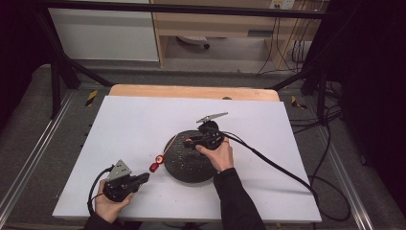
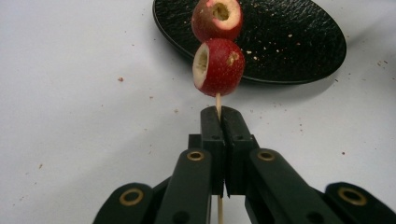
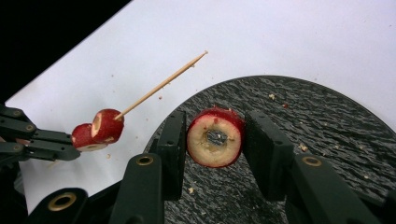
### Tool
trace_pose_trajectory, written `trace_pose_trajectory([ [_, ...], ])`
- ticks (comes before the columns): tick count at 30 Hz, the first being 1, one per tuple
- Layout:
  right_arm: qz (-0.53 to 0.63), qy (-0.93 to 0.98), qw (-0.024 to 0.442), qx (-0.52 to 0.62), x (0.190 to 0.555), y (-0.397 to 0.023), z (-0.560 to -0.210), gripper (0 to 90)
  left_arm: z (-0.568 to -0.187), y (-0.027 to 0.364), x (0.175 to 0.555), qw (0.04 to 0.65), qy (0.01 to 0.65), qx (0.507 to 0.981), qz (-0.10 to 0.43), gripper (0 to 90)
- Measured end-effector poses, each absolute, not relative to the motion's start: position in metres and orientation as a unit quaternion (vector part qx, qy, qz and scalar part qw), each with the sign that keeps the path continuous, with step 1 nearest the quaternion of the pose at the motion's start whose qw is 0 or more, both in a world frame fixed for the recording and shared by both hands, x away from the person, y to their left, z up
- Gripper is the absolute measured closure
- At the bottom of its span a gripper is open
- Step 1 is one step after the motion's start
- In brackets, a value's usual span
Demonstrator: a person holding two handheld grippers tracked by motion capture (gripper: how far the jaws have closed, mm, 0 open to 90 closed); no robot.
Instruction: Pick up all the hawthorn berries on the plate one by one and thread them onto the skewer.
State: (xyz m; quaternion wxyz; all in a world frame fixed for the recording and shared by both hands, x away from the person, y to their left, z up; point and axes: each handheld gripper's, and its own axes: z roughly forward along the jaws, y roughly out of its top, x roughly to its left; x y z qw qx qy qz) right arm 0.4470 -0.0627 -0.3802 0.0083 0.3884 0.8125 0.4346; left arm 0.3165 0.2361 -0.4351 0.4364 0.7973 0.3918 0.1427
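Left claw [image 2: 219, 116] clenched on skewer [image 2: 218, 100] carrying two fruits, right claw [image 3: 215, 140] gripping cored fruit [image 3: 215, 137] above plate [image 3: 327, 121]

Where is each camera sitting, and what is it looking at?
High view: above the table, looking down; both hands and forearms show.
Left gripper view: on the left gripper, along its jaws, shut on a skewer with two fruits.
Right gripper view: on the right gripper, holding a fruit ring.
Shared: the black plate.
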Motion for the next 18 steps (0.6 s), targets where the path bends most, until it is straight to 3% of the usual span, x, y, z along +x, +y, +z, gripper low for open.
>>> trace_pose_trajectory([
  [18, 0.572, 0.697, 0.000, 0.432, 0.418, -0.088, -0.401, 60.9, -0.434, 0.232, 0.313, 0.451, 0.389, 0.791, 0.138, 88.2],
])
